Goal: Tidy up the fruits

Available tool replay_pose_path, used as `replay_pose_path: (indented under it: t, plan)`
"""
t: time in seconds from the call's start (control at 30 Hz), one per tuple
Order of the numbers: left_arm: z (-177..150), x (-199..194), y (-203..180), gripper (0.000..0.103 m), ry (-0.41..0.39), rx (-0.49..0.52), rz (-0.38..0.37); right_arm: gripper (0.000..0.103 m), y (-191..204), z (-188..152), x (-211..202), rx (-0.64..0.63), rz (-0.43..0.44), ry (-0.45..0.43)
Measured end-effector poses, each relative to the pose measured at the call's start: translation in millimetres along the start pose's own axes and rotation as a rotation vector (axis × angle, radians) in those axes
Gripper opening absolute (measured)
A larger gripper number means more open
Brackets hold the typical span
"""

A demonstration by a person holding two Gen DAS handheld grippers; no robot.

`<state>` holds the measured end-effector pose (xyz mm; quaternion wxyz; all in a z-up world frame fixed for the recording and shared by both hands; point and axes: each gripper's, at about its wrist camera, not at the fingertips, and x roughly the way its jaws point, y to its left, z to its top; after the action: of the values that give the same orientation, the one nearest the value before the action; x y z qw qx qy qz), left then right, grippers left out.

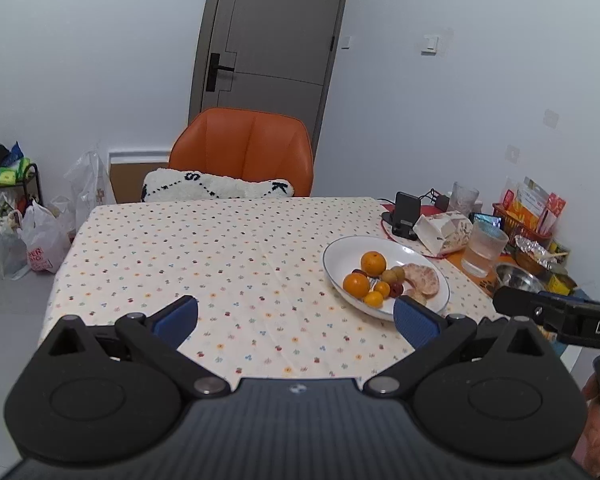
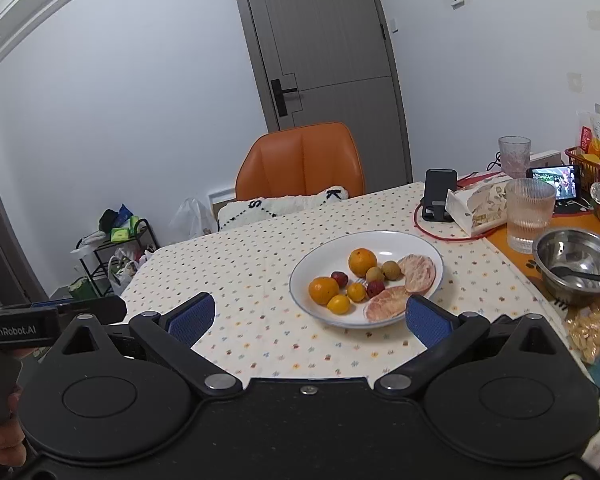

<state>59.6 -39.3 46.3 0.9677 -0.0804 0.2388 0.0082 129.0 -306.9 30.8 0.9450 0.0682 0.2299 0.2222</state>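
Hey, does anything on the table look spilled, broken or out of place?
Nothing looks spilled or broken. The fruit all sits inside the white plate; two peeled pomelo pieces lie among the whole oranges. The steel bowl stands upright.

An orange chair (image 2: 300, 160) stands behind the table (image 1: 180, 248). A steel bowl (image 2: 578, 264), water glass (image 2: 529, 216) and phone stand (image 2: 439, 194) occupy the right side.

A tall grey panelled door with a black lever handle (image 1: 276, 36) is set in plain white walls. Directly before it stands an orange padded leather chair (image 1: 244, 152), tucked against a table under a cream flower-dotted cloth (image 1: 204, 256). Left of the door, white plastic bags (image 1: 40, 240) sit on pale grey floor beside a small black wire rack (image 2: 112, 248).
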Motion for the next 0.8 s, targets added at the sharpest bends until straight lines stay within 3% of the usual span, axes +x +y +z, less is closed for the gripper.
replay_pose_path:
  t: [0.3,0.8]
  plan:
    - [-9.2,-22.4,-1.1,0.103,-0.011,0.005,0.001,0.103,11.3,-8.9,-23.3,-0.028,0.022,0.008]
    - [-15.7,-20.9,-8.6,0.103,0.015,0.033,0.013,0.103,7.9,-15.7,-30.0,-0.009,0.047,0.012]
